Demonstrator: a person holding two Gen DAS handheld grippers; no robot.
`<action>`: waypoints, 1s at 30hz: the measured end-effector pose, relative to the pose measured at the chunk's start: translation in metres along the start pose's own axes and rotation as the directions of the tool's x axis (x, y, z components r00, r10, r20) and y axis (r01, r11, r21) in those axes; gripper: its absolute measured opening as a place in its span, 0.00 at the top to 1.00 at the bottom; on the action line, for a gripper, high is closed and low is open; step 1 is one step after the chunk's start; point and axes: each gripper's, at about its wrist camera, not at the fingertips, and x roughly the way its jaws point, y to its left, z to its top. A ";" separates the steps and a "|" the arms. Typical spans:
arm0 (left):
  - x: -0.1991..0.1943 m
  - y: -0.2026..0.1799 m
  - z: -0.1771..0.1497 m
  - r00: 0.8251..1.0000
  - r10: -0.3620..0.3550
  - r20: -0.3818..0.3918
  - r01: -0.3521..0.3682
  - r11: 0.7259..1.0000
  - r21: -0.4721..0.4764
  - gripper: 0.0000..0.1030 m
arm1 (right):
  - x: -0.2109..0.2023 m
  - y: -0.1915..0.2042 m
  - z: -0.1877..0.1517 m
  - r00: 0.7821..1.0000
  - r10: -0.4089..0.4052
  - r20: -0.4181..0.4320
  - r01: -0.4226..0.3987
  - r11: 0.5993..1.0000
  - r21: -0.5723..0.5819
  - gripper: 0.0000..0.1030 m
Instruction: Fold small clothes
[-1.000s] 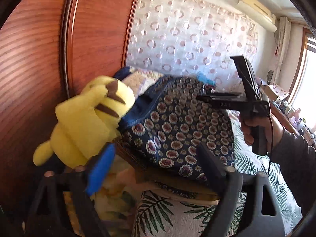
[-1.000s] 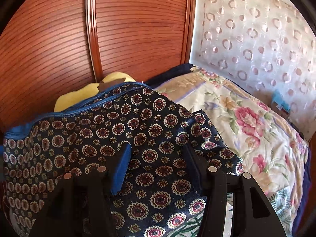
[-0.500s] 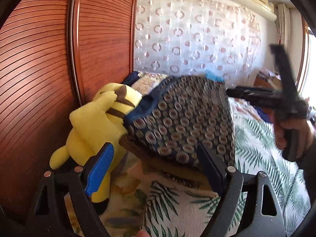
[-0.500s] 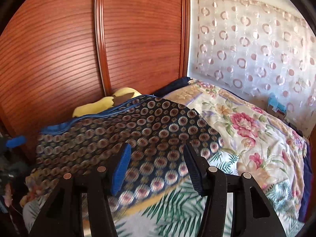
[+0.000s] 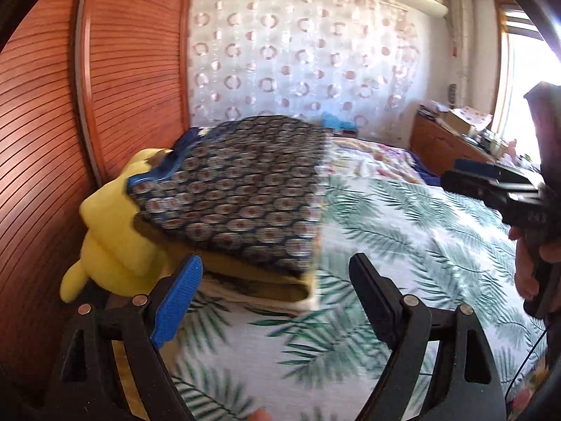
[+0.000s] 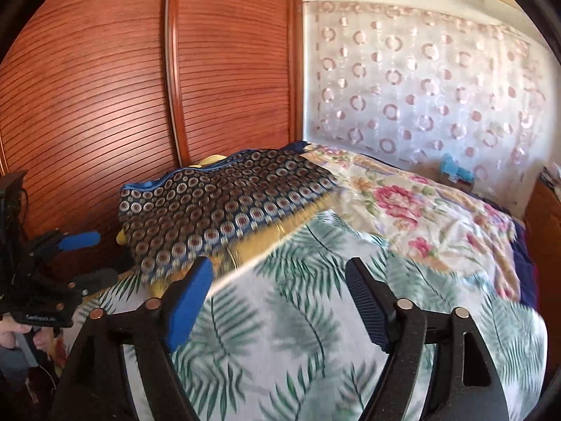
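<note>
By the wardrobe the folded patterned garment (image 5: 242, 189) tops a small stack on the bed, ahead and left of the left gripper (image 5: 277, 293), the nearer one; farther right, the right gripper (image 6: 280, 296) gapes too, both empty.

Yellow plush toy (image 5: 112, 231) half under clothes

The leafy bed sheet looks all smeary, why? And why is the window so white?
Left wrist view: the leaf-print sheet is smeared by motion blur, and the window is washed out by bright daylight. Right wrist view: the sheet and the patterned garment edge are blurred too; the fisheye lens bends the wooden doors.
</note>
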 end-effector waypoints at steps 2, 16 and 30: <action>-0.005 -0.015 0.001 1.000 -0.028 0.014 0.028 0.999 0.021 0.16 | -0.022 -0.002 -0.015 1.000 -0.030 0.007 0.030 0.999 0.030 0.18; -0.060 -0.095 0.005 0.987 -0.138 0.080 0.127 0.984 0.128 0.16 | -0.195 0.003 -0.075 0.938 -0.335 0.089 0.306 0.921 0.239 0.12; -0.088 -0.114 0.017 0.982 -0.146 0.121 0.128 0.981 0.143 0.16 | -0.272 0.021 -0.093 0.882 -0.452 0.136 0.392 0.862 0.322 0.12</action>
